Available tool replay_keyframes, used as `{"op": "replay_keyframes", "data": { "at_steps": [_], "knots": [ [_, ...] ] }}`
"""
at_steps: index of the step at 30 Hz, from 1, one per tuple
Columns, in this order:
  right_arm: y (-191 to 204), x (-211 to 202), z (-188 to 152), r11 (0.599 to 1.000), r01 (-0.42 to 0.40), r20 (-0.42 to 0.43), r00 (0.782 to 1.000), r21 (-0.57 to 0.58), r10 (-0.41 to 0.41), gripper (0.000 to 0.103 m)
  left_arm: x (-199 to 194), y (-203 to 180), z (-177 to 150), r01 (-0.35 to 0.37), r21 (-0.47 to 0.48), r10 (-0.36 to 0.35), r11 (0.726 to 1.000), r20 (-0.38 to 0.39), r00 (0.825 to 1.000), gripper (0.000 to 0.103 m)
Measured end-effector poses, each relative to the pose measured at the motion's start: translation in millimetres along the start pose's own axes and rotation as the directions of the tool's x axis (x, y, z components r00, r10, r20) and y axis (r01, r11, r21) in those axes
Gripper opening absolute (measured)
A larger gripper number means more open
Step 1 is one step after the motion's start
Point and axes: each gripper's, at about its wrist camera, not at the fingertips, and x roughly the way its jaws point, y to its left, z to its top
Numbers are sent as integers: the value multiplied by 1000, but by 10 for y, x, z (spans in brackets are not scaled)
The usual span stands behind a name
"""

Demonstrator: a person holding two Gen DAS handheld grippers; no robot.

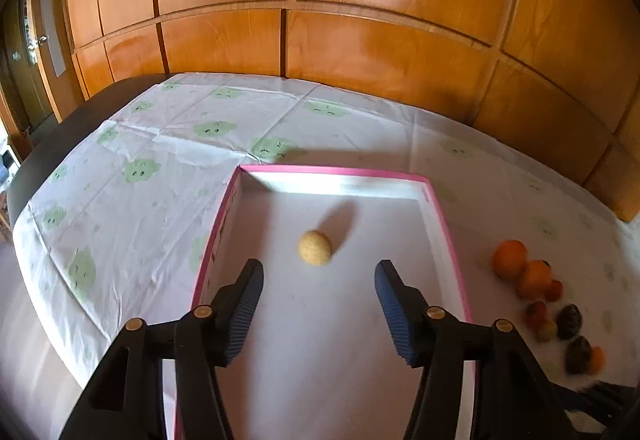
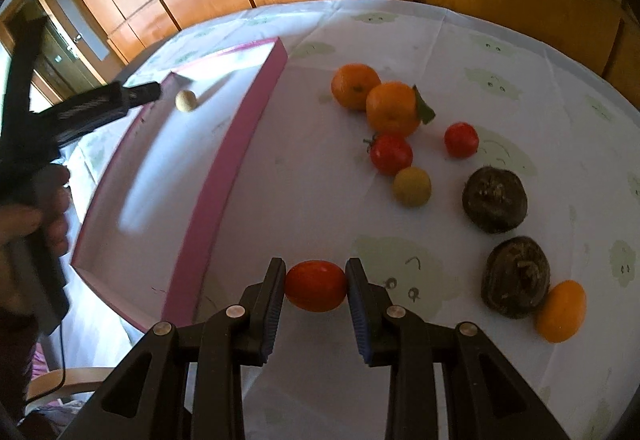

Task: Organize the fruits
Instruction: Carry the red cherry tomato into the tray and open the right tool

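Note:
A small tan round fruit (image 1: 315, 248) lies on the white floor of the pink-rimmed box (image 1: 332, 170), just ahead of my left gripper (image 1: 319, 274), which is open with nothing between its fingers. In the right wrist view that same fruit (image 2: 186, 101) sits near the far end of the box (image 2: 224, 168), beside the left gripper (image 2: 154, 91). My right gripper (image 2: 316, 286) is shut on a red tomato (image 2: 315, 291) above the tablecloth, right of the box. Two oranges (image 2: 374, 98), two more red tomatoes (image 2: 391, 153), a yellow fruit (image 2: 411, 186) and two dark brown fruits (image 2: 495, 199) lie further right.
A white tablecloth (image 1: 168, 144) with green cloud faces covers the table. Wooden wall panels (image 1: 360, 20) stand behind it. A person's hand (image 2: 44, 216) holds the left gripper's handle at the left edge. A small orange fruit (image 2: 561, 311) rests against the nearer dark fruit.

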Motion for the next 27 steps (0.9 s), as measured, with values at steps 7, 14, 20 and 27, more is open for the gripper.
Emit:
{"op": "replay_keyframes", "data": {
  "at_steps": [7,14,20,27],
  "knots": [
    [21,-8,-49,1000,19,12,1000,-11,-19,31,-228,-11,-171,7,-3,-7,1000,13,1000,64],
    [34,0,-62,1000,24,25,999,-9,-24,31,-383,27,-277,7,-8,-7,1000,34,999,75],
    [30,-23,-80,1000,26,31,999,-4,-26,31,-456,79,-355,2,-9,-1,1000,41,999,78],
    [27,-30,-88,1000,26,33,999,0,-26,31,-491,165,-422,-2,-30,3,1000,38,999,78]
  ]
}}
